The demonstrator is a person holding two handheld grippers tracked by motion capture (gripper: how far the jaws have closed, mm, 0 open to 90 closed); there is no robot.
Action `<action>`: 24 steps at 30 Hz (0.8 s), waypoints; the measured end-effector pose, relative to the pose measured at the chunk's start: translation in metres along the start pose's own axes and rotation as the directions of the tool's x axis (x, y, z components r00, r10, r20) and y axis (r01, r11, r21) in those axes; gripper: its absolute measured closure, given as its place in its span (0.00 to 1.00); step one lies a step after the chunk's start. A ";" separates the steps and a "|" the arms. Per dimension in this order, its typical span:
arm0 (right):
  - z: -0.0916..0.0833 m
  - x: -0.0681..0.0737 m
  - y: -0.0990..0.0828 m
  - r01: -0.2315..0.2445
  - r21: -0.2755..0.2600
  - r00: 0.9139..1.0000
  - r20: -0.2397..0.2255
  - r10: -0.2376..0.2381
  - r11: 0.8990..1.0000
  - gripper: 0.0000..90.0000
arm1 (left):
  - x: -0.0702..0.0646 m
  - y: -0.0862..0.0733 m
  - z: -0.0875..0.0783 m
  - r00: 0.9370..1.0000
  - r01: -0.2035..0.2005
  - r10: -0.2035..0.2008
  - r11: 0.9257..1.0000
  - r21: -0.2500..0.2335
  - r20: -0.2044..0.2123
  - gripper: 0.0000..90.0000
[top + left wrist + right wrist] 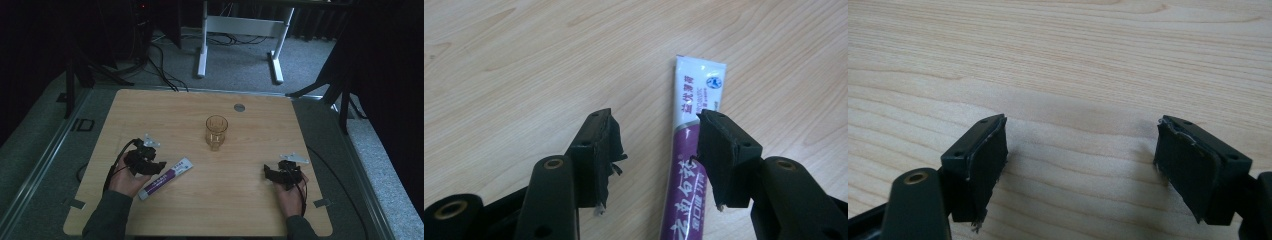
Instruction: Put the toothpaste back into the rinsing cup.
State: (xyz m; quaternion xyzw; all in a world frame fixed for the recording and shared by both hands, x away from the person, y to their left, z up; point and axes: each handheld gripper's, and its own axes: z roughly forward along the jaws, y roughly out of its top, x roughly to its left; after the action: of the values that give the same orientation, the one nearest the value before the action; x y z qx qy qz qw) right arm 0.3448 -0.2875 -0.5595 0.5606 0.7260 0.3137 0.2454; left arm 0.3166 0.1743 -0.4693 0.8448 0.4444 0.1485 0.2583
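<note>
left fingers (656, 150) apart | toothpaste tube (691, 150) under one | table (240, 200) edge near

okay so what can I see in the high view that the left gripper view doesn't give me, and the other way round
The high view alone takes in the glass cup standing upright past the middle of the table, the right claw open over bare wood, and the round grey plug near the far edge. The left gripper view alone gives the print on the toothpaste tube and how the right-hand jaw overlaps the tube's purple part. Both show the tube lying flat on the wood beside the open left claw.
</note>
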 end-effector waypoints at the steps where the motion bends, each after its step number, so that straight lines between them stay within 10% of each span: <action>1: 0.000 0.000 0.000 0.000 0.000 1.000 0.000 0.000 1.000 0.23 | 0.000 0.000 0.001 1.000 -0.001 0.001 1.000 0.003 0.000 0.54; 24: 0.000 0.000 0.000 0.000 0.000 1.000 0.000 0.000 1.000 0.23 | -0.013 0.006 0.019 0.997 -0.072 0.072 0.987 0.143 0.002 0.56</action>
State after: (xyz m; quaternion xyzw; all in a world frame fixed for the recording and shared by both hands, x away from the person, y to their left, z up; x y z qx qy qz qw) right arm 0.3448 -0.2875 -0.5595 0.5606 0.7259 0.3139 0.2455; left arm 0.3224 0.1547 -0.4821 0.8764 0.4235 0.1267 0.1909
